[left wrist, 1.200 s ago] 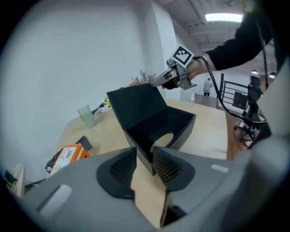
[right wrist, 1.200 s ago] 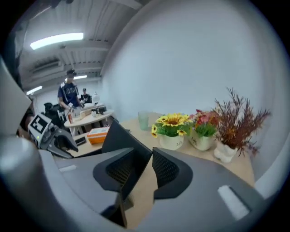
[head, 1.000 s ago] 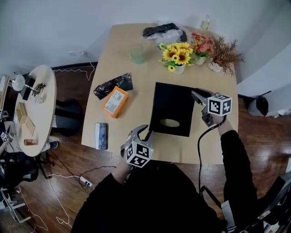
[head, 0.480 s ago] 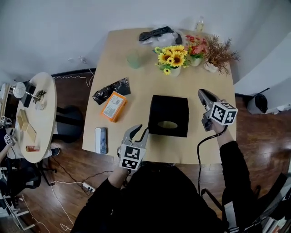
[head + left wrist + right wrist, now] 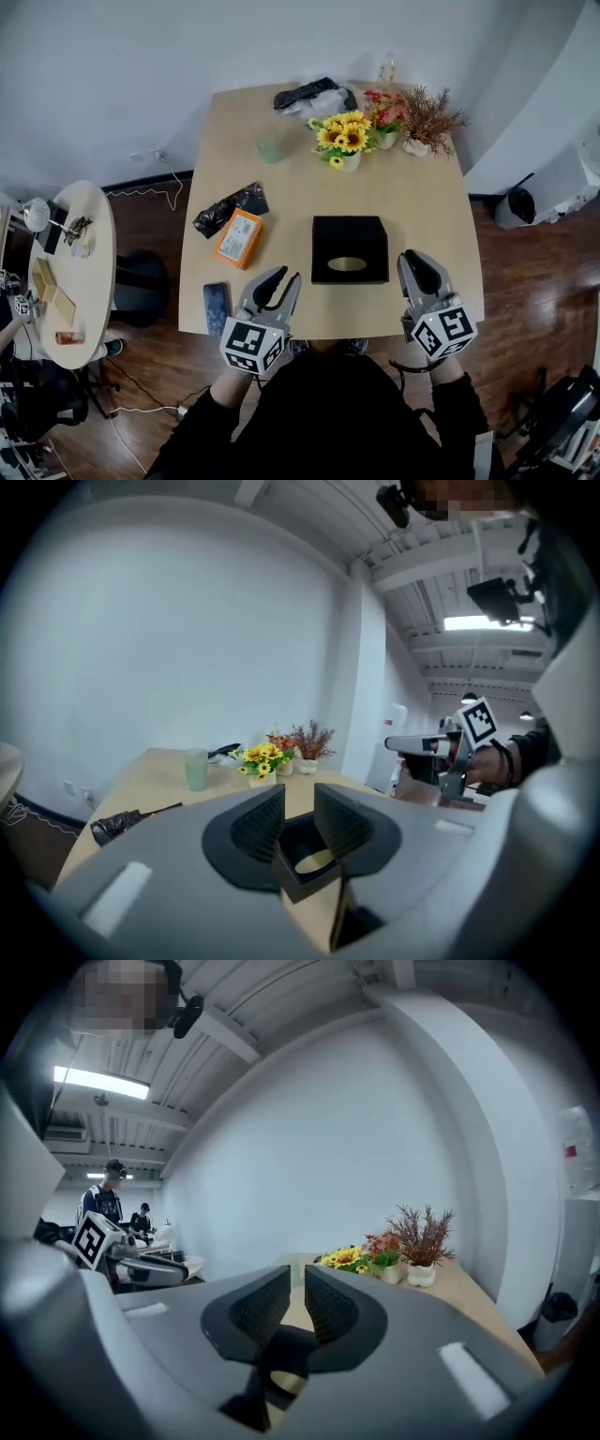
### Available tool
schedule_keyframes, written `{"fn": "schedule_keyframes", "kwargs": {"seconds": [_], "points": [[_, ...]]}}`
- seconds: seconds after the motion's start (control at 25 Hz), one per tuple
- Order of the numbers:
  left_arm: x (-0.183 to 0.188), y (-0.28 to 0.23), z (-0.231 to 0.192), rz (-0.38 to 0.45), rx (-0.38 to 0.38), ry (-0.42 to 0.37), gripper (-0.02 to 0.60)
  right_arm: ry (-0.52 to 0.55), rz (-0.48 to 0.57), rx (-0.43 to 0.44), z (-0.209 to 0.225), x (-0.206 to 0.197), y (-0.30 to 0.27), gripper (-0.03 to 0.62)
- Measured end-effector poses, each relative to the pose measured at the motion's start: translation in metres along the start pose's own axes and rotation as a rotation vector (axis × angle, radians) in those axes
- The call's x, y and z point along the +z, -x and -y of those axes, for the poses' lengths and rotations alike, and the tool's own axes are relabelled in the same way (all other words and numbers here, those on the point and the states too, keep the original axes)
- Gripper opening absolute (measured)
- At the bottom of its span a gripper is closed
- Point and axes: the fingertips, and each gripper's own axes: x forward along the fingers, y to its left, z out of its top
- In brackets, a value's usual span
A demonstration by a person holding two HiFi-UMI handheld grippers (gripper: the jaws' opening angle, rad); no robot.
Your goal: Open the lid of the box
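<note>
Nearest, over the front edge of the counter [image 5: 441,234], the left tongs [image 5: 278,281] have their pads all but together with nothing between them. The right tongs [image 5: 415,262], whose jaws have just been closing, show only a slit and are likewise empty. Just beyond and between the two sits the single black box [image 5: 349,249], flat on the counter, an oval opening in its top and its lid seemingly in place. It lies rightward of the left tongs and leftward of the right, touching neither, with both about equally near. Its slightly longer side runs left to right, so each tongs faces a short flank. Left of it, front to back, lie one dark flat case [image 5: 216,305], one orange packet [image 5: 238,237] and one crumpled black bag [image 5: 230,206]. Farther off stand one green cup [image 5: 270,145] and three plants: sunflowers [image 5: 342,139], red blooms [image 5: 382,105], a dried brown sprig [image 5: 429,117]. One dark bundle [image 5: 311,94] lies at the far edge
</note>
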Motion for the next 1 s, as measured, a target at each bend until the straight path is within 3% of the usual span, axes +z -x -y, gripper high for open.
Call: {"fn": "schedule_keyframes", "kwargs": {"seconds": [0.16,0.4,1.0], "points": [[-0.006,0.019,0.007,0.000,-0.067,-0.053,0.080,0.027,-0.026,-0.033,-0.038,-0.023,0.021,0.046],[-0.033,0.032,0.017,-0.035,-0.143,-0.040,0.078,0.081,-0.045,-0.110,-0.064,-0.041,0.033,0.046],[0.002,0.035,0.041,0.033,-0.045,-0.079,0.076,0.160,0.042,-0.019,-0.062,0.002,0.023,0.071]]}}
